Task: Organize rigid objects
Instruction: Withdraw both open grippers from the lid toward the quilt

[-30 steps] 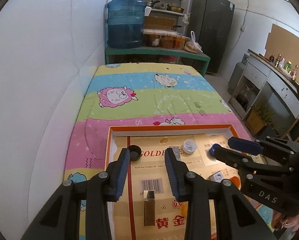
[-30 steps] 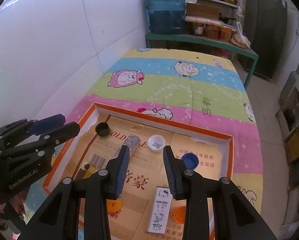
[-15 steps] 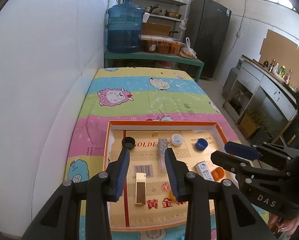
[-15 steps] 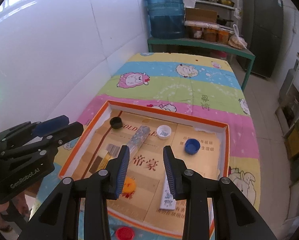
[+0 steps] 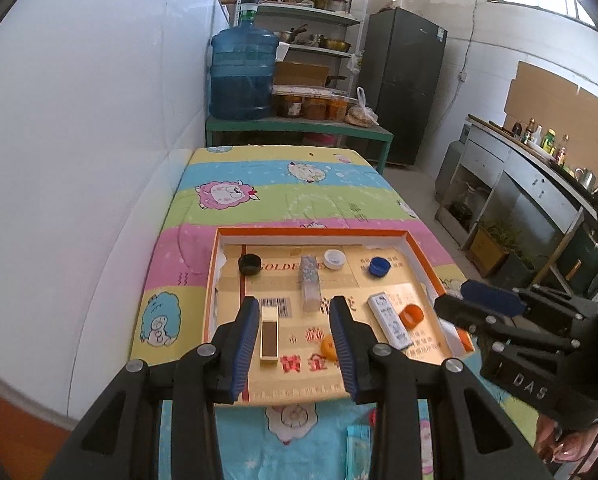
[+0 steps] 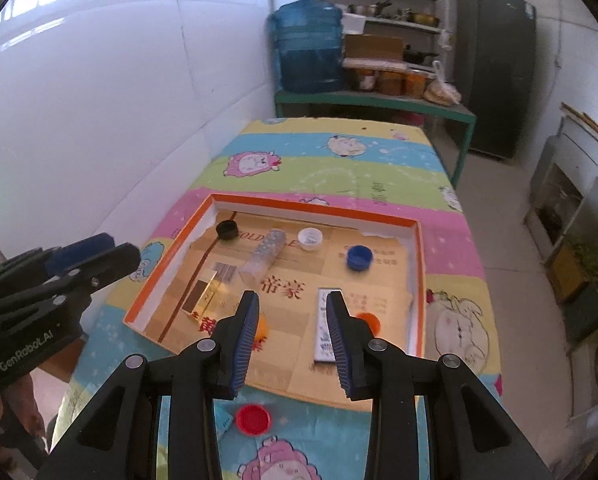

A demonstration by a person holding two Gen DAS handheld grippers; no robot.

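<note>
My left gripper and right gripper, both spread and empty, hover above the tray; inside it lie five caps and three boxes.

The far half of the counter, under its striped cloth, lay bare up to the green bench with the water jug. A white wall closed off one long side; open floor ran along the other. The shallow box, with its low orange rim, held scattered things: a black cap, a clear tube, a white cap, a blue cap, a gold case and a white packet, with gaps between them. A red cap lay on the cloth before the box. The left claw and right claw hung above the box's near edge, well apart, nothing between their open fingers.
</note>
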